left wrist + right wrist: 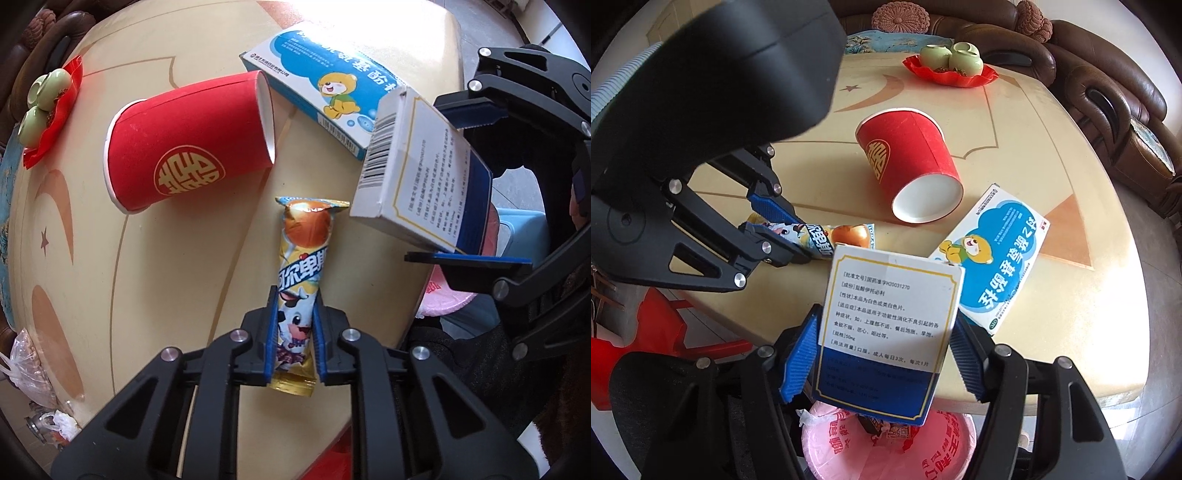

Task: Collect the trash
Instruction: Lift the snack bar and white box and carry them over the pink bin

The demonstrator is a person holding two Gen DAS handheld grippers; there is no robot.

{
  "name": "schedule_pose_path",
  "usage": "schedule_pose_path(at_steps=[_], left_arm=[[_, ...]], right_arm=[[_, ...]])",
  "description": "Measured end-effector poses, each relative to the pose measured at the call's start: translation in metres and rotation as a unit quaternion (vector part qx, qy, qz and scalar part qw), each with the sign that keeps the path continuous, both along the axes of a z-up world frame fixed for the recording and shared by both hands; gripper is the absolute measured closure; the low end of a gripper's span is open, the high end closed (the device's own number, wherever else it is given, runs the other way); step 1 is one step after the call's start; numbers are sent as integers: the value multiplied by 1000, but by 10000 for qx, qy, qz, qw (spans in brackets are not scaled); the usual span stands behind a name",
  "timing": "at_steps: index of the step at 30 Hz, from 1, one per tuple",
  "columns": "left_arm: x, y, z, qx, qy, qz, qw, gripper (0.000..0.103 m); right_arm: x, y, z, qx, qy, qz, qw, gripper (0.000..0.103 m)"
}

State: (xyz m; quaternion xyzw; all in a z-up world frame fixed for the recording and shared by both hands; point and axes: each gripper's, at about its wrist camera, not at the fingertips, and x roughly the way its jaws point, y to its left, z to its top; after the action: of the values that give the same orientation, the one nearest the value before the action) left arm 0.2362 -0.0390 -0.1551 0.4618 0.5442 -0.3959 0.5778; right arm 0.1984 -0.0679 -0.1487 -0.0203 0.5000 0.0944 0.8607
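Note:
My left gripper [294, 295] is shut on a yellow ice-cream wrapper [301, 266] lying on the cream table [147, 277]; it also shows in the right wrist view [792, 236]. My right gripper [882, 328] holds a white-and-blue medicine box [886, 325] by its sides, above the pink-lined bin [886, 446]. The jaws look slightly spread around the box. The box also shows in the left wrist view [424, 173]. A red paper cup [908, 162] lies on its side mid-table. A blue bear-print box [993, 258] lies flat beside it.
A red dish with green cups [951, 62] sits at the far table edge. A brown sofa [1108, 92] stands behind. A red stool [646, 332] stands left of the bin. Plastic bags [33, 373] lie on the floor.

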Motion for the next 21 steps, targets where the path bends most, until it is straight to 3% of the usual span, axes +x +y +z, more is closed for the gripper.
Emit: schedule_pose_path(at_steps=[8, 17, 21], left_arm=[[26, 20, 9, -293, -39, 644, 9975, 86], [44, 51, 24, -733, -264, 1644, 9833, 86], [37, 58, 31, -821, -320, 1807, 9796, 86]], right_arm=[[6, -14, 20, 97, -179, -93, 9997, 39], [19, -40, 52, -135, -616, -342, 9974, 39], [17, -45, 64, -248, -758, -319, 9963, 39]])
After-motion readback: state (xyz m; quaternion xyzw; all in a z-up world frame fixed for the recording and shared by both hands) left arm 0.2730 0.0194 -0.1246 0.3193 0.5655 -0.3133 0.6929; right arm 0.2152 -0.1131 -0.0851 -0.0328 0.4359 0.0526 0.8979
